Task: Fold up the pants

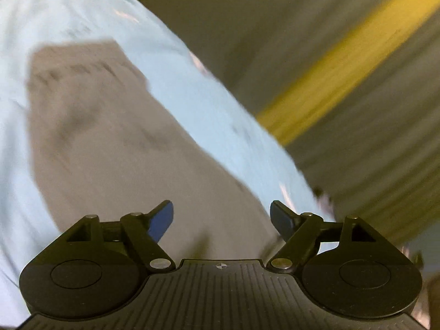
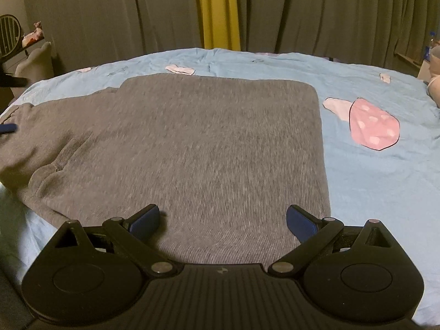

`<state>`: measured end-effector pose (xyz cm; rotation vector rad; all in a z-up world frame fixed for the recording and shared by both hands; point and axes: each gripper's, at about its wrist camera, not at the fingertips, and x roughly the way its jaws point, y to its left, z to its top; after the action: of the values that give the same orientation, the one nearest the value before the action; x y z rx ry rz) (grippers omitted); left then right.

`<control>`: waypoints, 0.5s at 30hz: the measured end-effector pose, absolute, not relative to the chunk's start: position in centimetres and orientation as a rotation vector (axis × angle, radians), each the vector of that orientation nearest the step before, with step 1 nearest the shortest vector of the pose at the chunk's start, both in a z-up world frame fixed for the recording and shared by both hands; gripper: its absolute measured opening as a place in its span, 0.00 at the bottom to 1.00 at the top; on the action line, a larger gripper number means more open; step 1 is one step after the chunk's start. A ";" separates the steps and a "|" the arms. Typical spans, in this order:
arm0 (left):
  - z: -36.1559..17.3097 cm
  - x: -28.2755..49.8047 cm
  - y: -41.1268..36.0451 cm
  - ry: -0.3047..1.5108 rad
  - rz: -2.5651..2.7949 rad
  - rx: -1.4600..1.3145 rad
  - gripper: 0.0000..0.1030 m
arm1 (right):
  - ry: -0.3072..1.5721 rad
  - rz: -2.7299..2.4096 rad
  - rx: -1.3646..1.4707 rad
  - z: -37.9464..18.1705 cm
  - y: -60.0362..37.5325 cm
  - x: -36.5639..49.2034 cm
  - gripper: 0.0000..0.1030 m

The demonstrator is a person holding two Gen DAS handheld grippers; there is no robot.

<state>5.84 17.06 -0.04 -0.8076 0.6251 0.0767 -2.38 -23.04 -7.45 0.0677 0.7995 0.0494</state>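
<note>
The grey knit pants (image 2: pixel 214 148) lie folded into a broad rectangle on a light blue bedsheet (image 2: pixel 371 187), with a looser rumpled part running off to the left. My right gripper (image 2: pixel 222 220) is open and empty, just above the near edge of the folded pants. My left gripper (image 1: pixel 221 218) is open and empty above the pants (image 1: pixel 110 137); that view is tilted and motion-blurred. A blue fingertip (image 2: pixel 8 128) of the left gripper shows at the far left edge of the right wrist view, over the rumpled part.
The sheet carries pink and white printed patches (image 2: pixel 374 126). Grey curtains (image 2: pixel 330 13) with a yellow strip (image 2: pixel 217 11) hang behind the bed. A chair and small items (image 2: pixel 30 52) stand at the left, more items (image 2: pixel 431 63) at the far right.
</note>
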 end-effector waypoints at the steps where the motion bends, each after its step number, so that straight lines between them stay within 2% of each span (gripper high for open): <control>1: 0.0 5.4 18.9 0.598 0.101 -0.813 0.81 | 0.800 0.049 0.067 -7.5 -23.0 -2.4 0.96; 7: -2.9 2.8 27.3 0.571 0.202 -0.928 0.81 | 0.806 0.038 0.066 -7.5 -22.7 -2.3 0.96; 15: -7.4 1.5 31.0 0.586 0.205 -1.119 0.80 | 0.809 0.020 0.055 -7.8 -22.3 -2.1 0.96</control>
<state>1.46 31.03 -7.42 -1.1191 0.5857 0.2048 -2.08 -22.32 -7.80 0.0553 0.8088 0.0204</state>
